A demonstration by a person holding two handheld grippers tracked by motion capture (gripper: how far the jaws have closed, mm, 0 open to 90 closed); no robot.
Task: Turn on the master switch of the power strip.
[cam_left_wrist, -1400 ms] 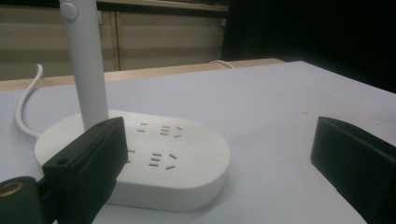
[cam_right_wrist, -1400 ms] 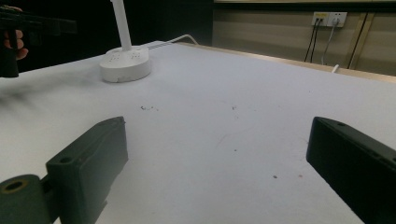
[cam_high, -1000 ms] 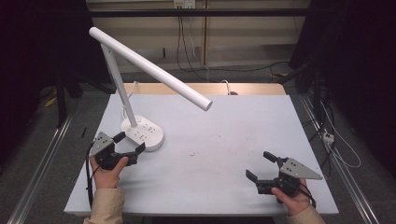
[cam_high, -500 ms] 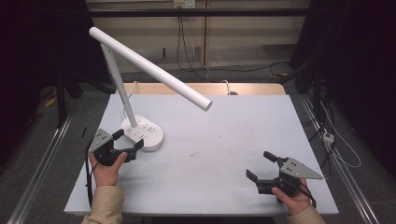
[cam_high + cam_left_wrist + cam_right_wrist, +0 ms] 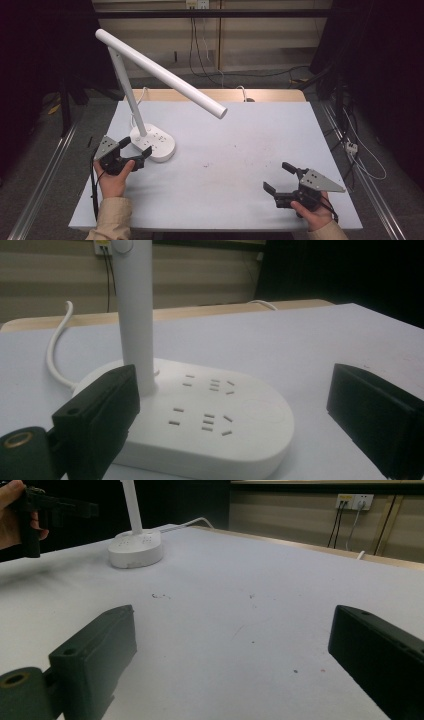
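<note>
Grey table is bearing a lamp; left gripper is gaping wide around its base, right gripper gaping wide, well apart.

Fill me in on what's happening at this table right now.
A person holds a claw in each hand at a white table. The left claw is open and right up at the base of the white desk lamp, its jaws set either side of the base's near end without gripping it. The right claw is open too, over bare table near the front right, far from the lamp.
</note>
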